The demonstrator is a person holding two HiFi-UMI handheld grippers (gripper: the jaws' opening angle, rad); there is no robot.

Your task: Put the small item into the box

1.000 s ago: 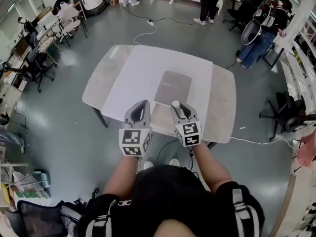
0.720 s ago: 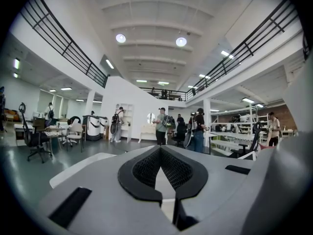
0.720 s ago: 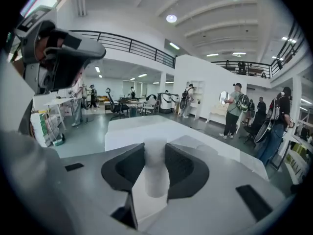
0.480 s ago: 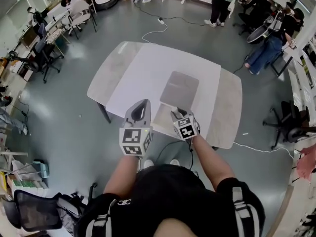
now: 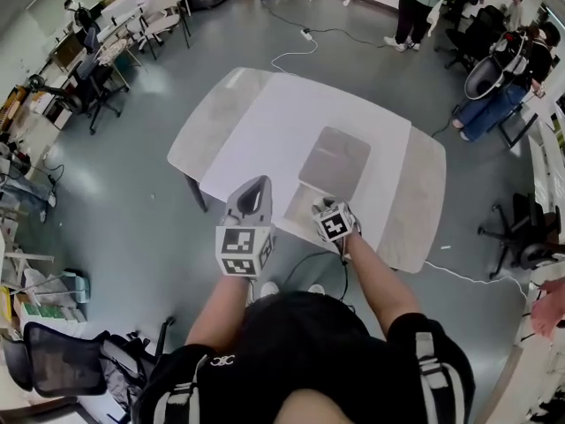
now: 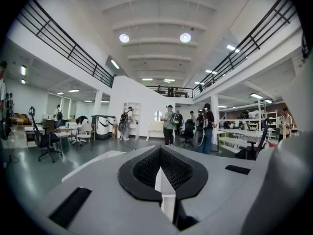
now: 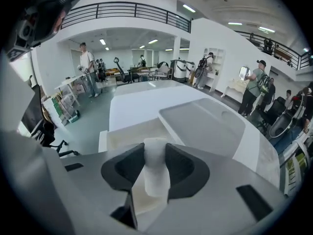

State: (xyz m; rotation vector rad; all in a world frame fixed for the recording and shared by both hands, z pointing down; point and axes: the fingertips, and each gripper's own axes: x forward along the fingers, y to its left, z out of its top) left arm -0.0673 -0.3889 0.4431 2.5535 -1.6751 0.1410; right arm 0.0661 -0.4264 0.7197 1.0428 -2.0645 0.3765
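My right gripper [image 5: 321,207] points down over the near edge of the table and is shut on the small item [image 7: 155,174], a white cylinder standing between its dark pads. Right below and ahead of it lies the open beige box [image 7: 128,132], seen in the head view as a shallow box [image 5: 296,208] at the table's near edge. Its grey lid [image 5: 334,160] lies flat just beyond. My left gripper [image 5: 256,185] hovers left of the box, level, with its jaws together and nothing in them [image 6: 160,173].
The table [image 5: 209,120] carries a white sheet [image 5: 282,135] under the box and lid. Around it are a grey floor, a white cable [image 5: 291,56], office chairs [image 5: 97,87] at the left, and people standing at the far right [image 5: 494,78].
My right gripper has tipped forward and dropped lower over the box with the white item still in it. The left gripper has barely moved. The head view has shifted slightly.
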